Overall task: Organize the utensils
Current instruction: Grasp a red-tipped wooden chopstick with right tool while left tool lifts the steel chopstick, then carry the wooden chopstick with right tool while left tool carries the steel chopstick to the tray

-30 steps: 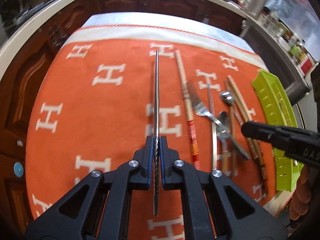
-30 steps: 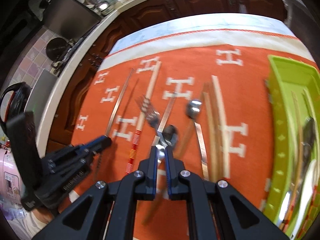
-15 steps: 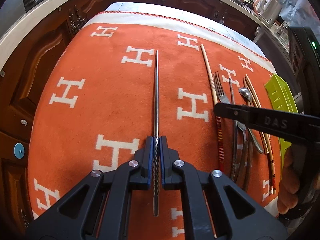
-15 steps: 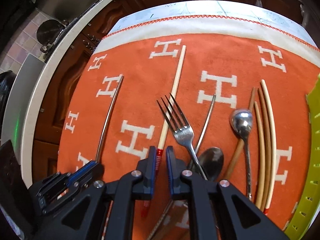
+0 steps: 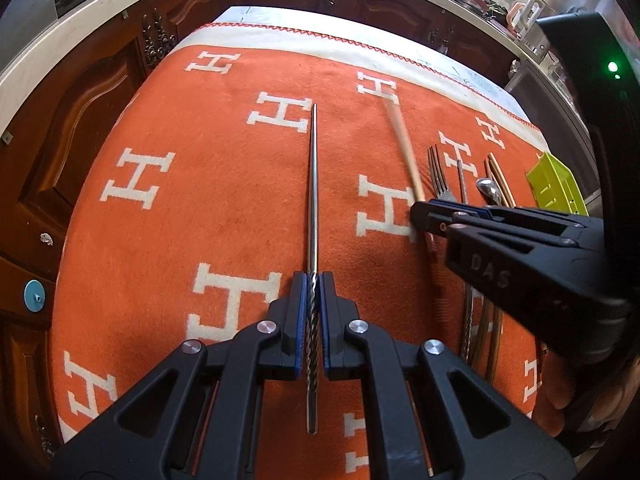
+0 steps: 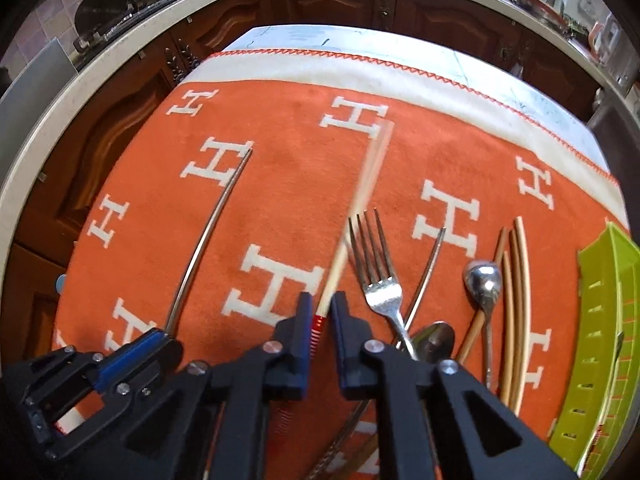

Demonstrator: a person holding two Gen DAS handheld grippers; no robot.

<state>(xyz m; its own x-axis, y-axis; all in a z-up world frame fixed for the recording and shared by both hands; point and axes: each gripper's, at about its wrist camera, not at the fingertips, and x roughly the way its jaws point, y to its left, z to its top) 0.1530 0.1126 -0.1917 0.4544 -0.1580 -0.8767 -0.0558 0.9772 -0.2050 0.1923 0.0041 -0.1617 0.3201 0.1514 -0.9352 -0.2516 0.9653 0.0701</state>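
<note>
My left gripper (image 5: 313, 280) is shut on a metal chopstick (image 5: 314, 184) that points away over the orange cloth (image 5: 224, 184); it also shows in the right wrist view (image 6: 208, 236). My right gripper (image 6: 321, 300) has its jaws around a wooden chopstick with a red-striped end (image 6: 352, 216), whose far tip is blurred; the jaws stand slightly apart. That gripper appears in the left wrist view (image 5: 424, 212) to the right of mine. A fork (image 6: 376, 272), two spoons (image 6: 482, 280) and several wooden chopsticks (image 6: 518, 280) lie to the right.
A green slotted utensil tray (image 6: 600, 320) stands at the right edge of the cloth, with some utensils in it. Dark wooden cabinets and a pale countertop (image 6: 120, 48) ring the table on the far and left sides.
My right gripper has moved left from the fork and spoons to the red-striped wooden chopstick, whose tip now blurs. My left gripper still holds the metal chopstick.
</note>
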